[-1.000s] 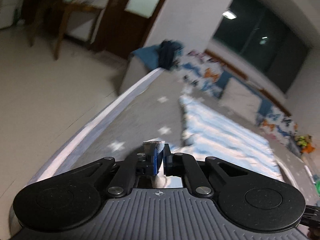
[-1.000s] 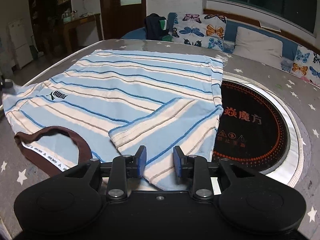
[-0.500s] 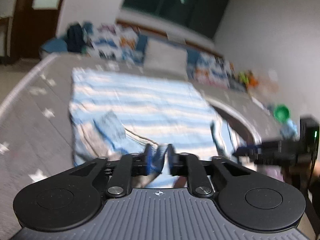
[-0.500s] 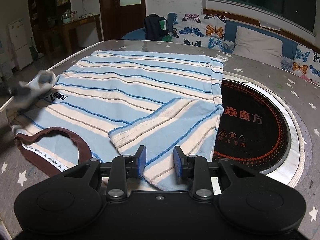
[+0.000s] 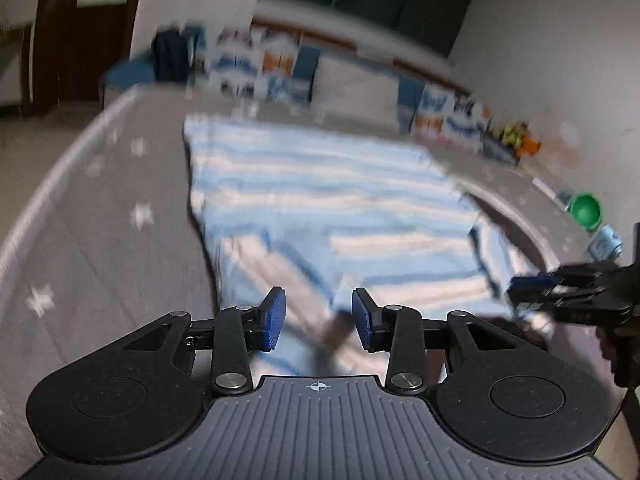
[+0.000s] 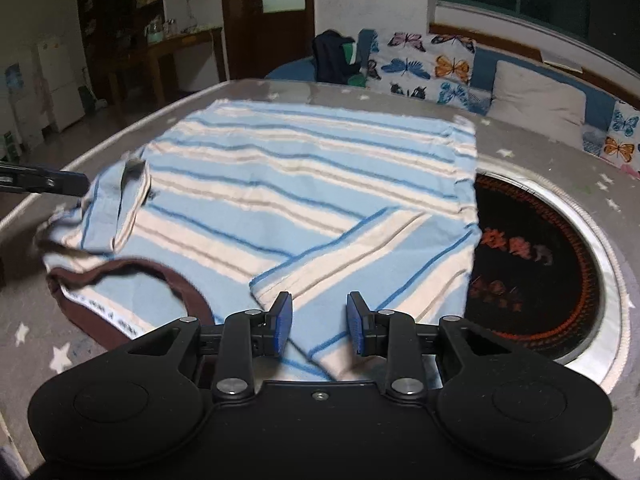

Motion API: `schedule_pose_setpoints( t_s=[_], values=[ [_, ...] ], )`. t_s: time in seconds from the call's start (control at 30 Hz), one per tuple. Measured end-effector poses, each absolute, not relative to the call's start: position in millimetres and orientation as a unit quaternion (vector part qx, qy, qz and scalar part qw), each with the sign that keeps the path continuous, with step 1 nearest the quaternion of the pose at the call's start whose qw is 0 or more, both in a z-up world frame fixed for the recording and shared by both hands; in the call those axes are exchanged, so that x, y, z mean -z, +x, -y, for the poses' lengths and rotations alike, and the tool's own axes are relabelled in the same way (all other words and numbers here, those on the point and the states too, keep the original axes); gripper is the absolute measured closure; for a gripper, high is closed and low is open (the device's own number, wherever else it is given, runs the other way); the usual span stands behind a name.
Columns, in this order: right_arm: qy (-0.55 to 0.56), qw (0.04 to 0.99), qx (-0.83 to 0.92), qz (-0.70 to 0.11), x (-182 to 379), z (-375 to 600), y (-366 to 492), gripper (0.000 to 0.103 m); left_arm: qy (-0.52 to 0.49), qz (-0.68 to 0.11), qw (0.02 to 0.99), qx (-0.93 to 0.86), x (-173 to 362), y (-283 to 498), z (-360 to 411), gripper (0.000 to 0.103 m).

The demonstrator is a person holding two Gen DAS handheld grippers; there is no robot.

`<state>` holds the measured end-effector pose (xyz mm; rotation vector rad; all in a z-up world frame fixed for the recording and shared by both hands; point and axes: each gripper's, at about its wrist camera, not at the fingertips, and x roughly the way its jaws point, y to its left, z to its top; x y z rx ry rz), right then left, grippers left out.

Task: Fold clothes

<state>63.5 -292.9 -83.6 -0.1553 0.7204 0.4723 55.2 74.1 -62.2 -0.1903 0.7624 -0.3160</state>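
A star-printed grey table (image 6: 540,148) is covered centre-frame by the striped T-shirt (image 6: 304,184), sleeves folded inward for squaring. The left gripper (image 5: 318,316) and right gripper (image 6: 319,322) are parted narrowly, nothing held.

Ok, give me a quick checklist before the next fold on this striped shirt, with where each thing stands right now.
1. Left tool free of cloth: ok, its pads stand apart with nothing pinched.
2. Right tool free of cloth: ok, open above the folded right sleeve.
3. Left sleeve folded flat onto the body: not ok, it lies bunched and partly lifted.
4. Striped shirt body flat on the star-print table: ok, apart from that left edge.
5. Brown collar lying smooth: cannot tell, the picture is blurred there.
6. Cloth clear of the black round cooktop: not ok, the shirt's right edge overlaps its rim.
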Motion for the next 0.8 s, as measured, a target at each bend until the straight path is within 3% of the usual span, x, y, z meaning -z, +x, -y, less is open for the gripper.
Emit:
schedule_pose_setpoints(
  t_s=[0.27, 0.43, 0.5, 0.8],
  values=[
    [-0.130, 0.890, -0.270, -0.343, 65.1, 298.4, 35.1, 0.071, -0.007, -0.349, 0.914, 0.206, 36.9, 22.3, -76.6, 0.064],
    [-0.190, 0.860, -0.322, -0.348, 67.2, 294.8, 4.4, 0.069, 0.082, -0.336, 0.903, 0.254, 36.4, -3.3, -69.8, 0.053],
    [-0.202, 0.852, -0.334, -0.348, 69.5, 292.1, -0.8, 0.064, 0.124, -0.334, 0.897, 0.263, 41.6, -9.9, -61.6, 0.053],
    [-0.235, 0.843, -0.346, -0.337, 75.1, 276.2, -2.1, 0.066, 0.216, -0.318, 0.877, 0.287, 56.2, -13.5, -41.2, 0.053]
  ],
)
